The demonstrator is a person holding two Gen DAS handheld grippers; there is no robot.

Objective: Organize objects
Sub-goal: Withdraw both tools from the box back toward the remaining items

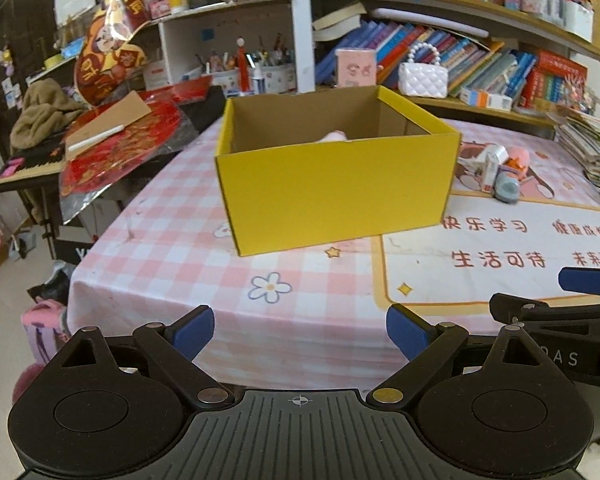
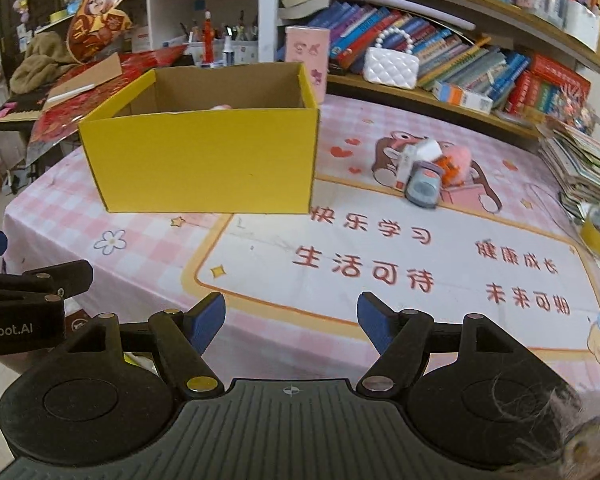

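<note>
Both grippers hovering spread, holding nothing.
Left gripper (image 1: pixel 300 334) and right gripper (image 2: pixel 291 320) facing the yellow box (image 2: pixel 204 160); toys (image 2: pixel 428 176) lying right of it, likely waiting for boxing.

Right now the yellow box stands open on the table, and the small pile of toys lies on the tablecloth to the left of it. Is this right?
Not quite. The yellow box does stand open on the table, but the pile of toys lies on the tablecloth to the right of the box, not to the left. The right wrist view shows this most clearly.

Pink thing (image 1: pixel 336 136) mostly behind box wall (image 1: pixel 332 184)
</note>
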